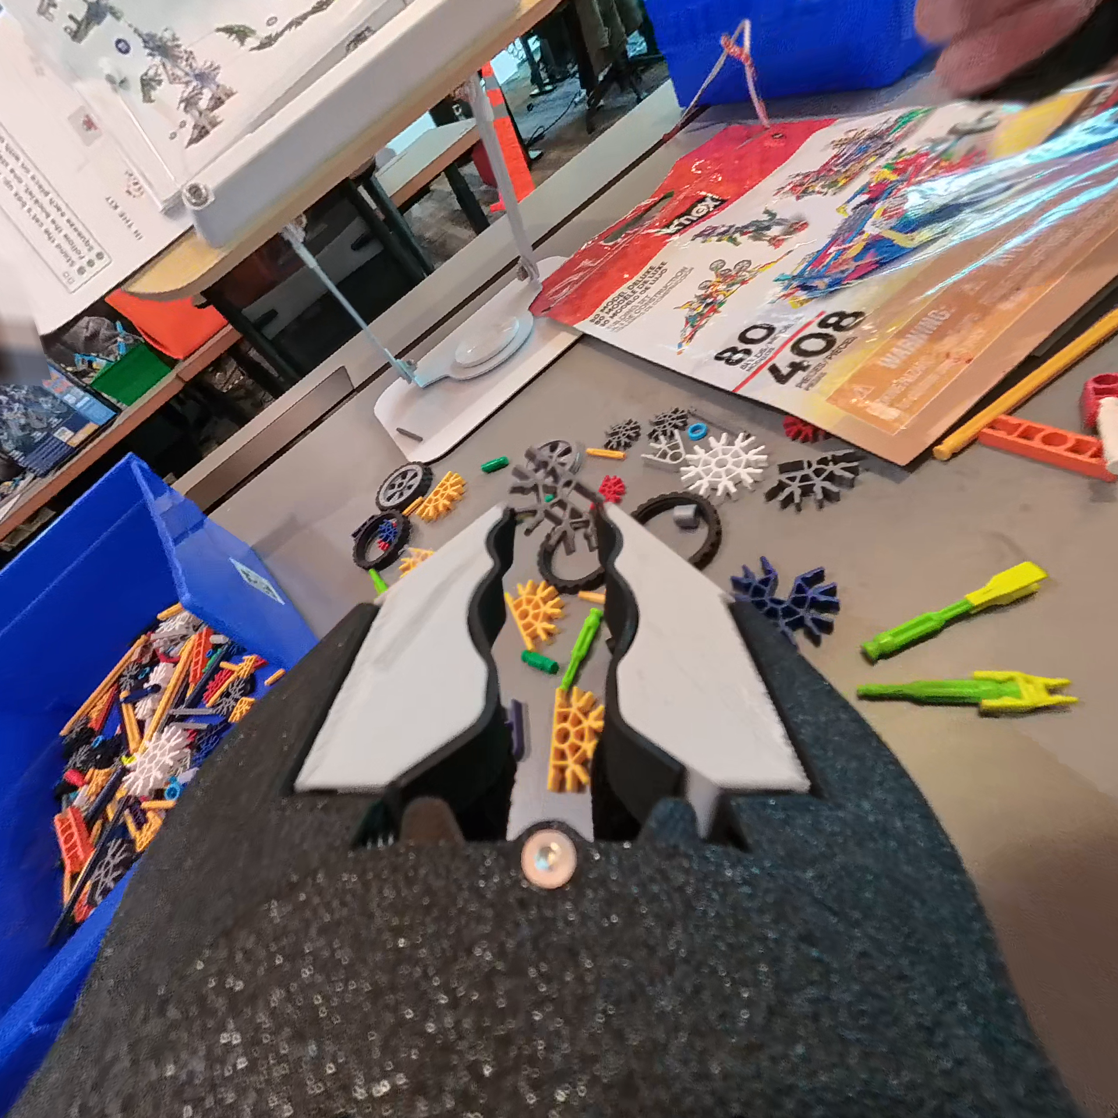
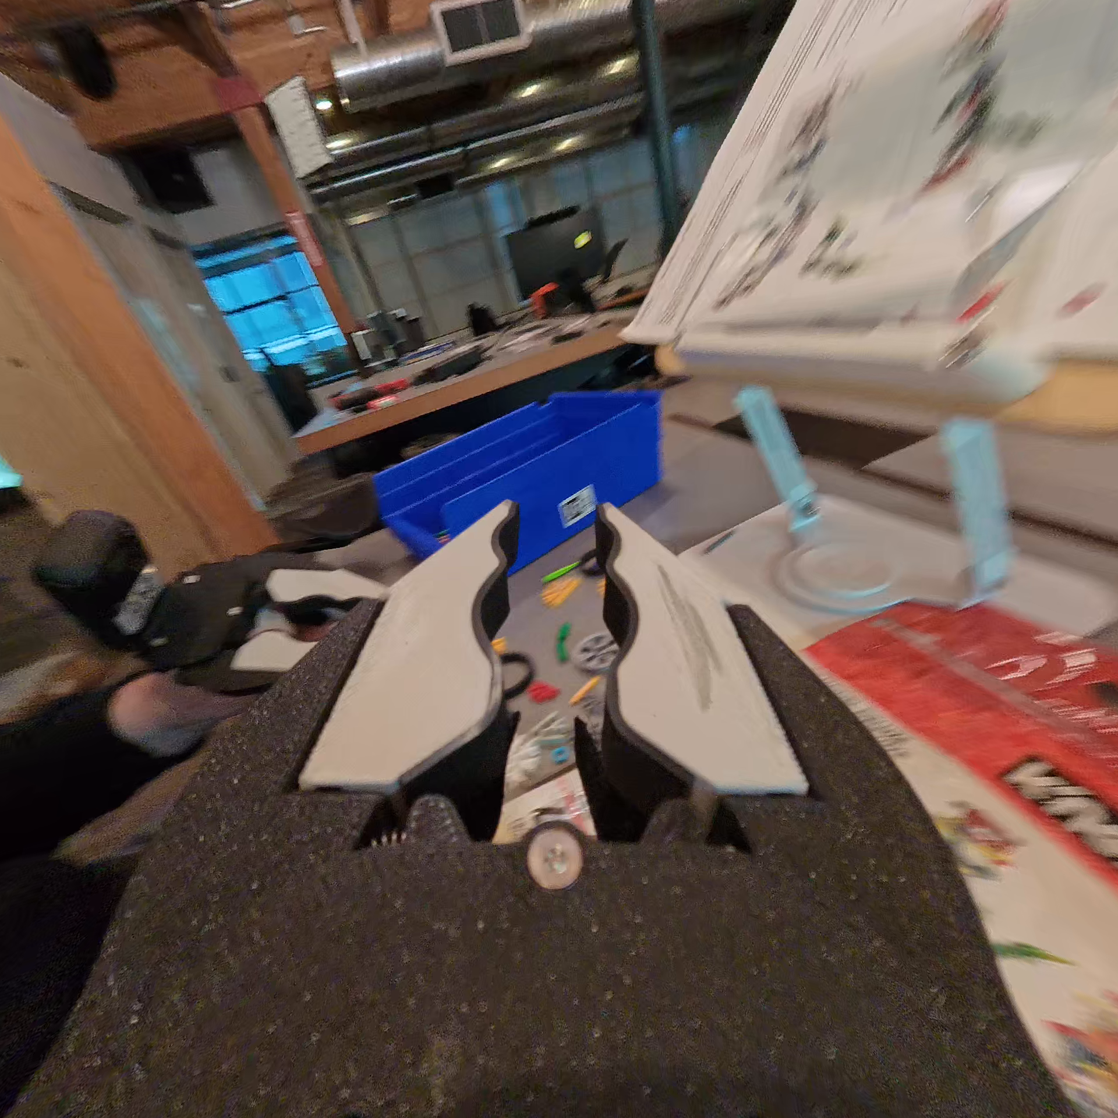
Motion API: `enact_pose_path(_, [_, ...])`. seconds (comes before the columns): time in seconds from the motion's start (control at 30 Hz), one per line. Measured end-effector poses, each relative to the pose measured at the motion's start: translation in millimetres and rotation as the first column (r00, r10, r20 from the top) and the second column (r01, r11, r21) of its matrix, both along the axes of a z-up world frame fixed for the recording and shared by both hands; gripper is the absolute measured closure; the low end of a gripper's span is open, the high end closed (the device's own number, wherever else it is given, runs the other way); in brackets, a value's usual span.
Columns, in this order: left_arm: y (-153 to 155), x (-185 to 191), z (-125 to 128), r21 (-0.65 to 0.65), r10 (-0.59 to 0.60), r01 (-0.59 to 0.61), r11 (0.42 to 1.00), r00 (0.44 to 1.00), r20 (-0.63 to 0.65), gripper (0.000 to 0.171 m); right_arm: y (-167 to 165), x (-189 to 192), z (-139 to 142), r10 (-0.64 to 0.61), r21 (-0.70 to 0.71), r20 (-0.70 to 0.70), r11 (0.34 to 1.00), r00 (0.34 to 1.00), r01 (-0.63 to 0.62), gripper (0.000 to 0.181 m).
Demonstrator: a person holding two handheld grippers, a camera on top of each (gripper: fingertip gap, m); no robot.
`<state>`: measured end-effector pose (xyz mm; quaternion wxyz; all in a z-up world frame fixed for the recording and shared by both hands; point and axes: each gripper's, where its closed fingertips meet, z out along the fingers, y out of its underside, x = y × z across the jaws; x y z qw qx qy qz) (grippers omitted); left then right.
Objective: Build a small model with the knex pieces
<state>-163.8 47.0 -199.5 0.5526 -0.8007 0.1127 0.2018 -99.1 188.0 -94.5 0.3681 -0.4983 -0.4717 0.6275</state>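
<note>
Both grippers' fingers apart above scattered construction pieces (image 1: 547, 611).

**Right claw parted above the scattered pieces**

Your right claw (image 2: 556, 526) hangs with its jaws apart and nothing between them, above the grey surface (image 2: 708, 484). Through the gap you see small loose plastic pieces: a green rod (image 2: 562, 641), a spoked grey wheel (image 2: 596, 650), a black tyre ring (image 2: 517, 674). Beyond the tips sits a blue bin (image 2: 526, 460). To your right lies a red and white printed sheet (image 2: 968, 714), with a blurred white booklet (image 2: 877, 199) raised on a clear stand (image 2: 780, 460). At left, the other claw (image 2: 302, 596) shows, blurred.
</note>
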Motion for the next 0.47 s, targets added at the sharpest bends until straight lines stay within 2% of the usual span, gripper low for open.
enact_pose_path(0.1, [-1.6, -6.3, -1.3, -0.005, 0.013, -0.013, 1.0, 1.0, -0.001, 0.147, 24.7, 20.1, 32.1, -0.148, 0.104, -0.132, 0.981, 0.98, 0.162, 0.158])
enact_pose_path(0.2, [-1.2, -10.9, -3.0, -0.014, 0.022, -0.022, 1.0, 1.0, 0.003, 0.147, 35.3, 30.0, 44.3, -0.218, 0.156, -0.187, 0.956, 0.958, 0.248, 0.158])
enact_pose_path(0.47, [-1.5, -18.4, -8.7, -0.044, 0.034, -0.034, 0.998, 0.999, 0.003, 0.147, 44.2, 26.3, 35.4, -0.238, 0.115, -0.154, 0.96, 0.959, 0.256, 0.158])
